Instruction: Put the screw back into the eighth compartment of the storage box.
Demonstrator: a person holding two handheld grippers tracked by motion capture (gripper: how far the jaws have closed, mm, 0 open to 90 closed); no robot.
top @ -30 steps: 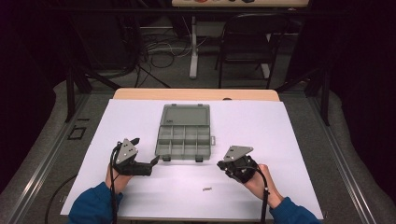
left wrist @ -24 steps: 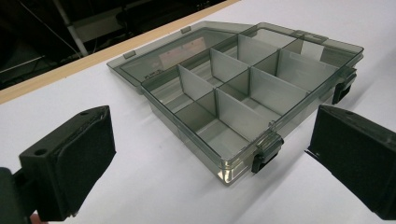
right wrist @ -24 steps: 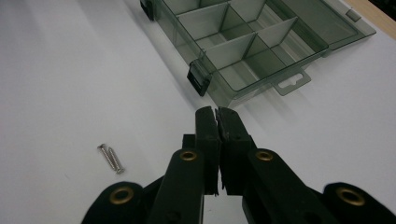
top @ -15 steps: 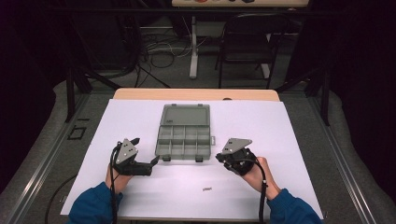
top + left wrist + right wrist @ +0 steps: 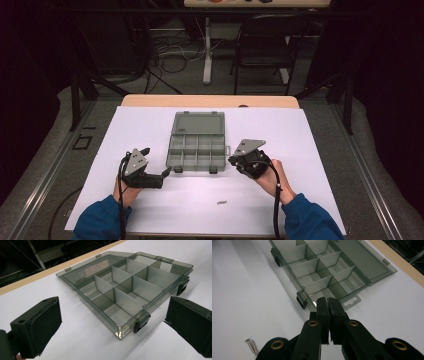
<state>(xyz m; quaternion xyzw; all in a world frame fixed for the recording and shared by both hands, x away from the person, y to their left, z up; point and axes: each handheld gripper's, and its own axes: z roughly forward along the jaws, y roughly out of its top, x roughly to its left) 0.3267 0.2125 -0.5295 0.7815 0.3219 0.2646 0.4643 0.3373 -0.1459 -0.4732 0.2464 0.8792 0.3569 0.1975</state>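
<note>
1. The white surface (image 5: 300,150) carries an open grey compartment box (image 5: 196,150), lid laid flat behind it.
2. The left hand-held gripper (image 5: 167,173), jaws wide and empty, sits just beside the box's near left corner.
3. The right hand-held gripper (image 5: 232,161), jaws closed on nothing, points at the box's right edge.
4. Two small screws (image 5: 221,202) lie near the front, well apart from both grippers.

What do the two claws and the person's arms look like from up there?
Both are black hand-held tools. The left claw and the right claw each carry a grey three-cornered plate on top, and a black cable trails back from each along the forearm. In the gripper views, the jaws are matt black blocks; the right one's arms show brass-coloured rivets. The sleeves are blue.
</note>
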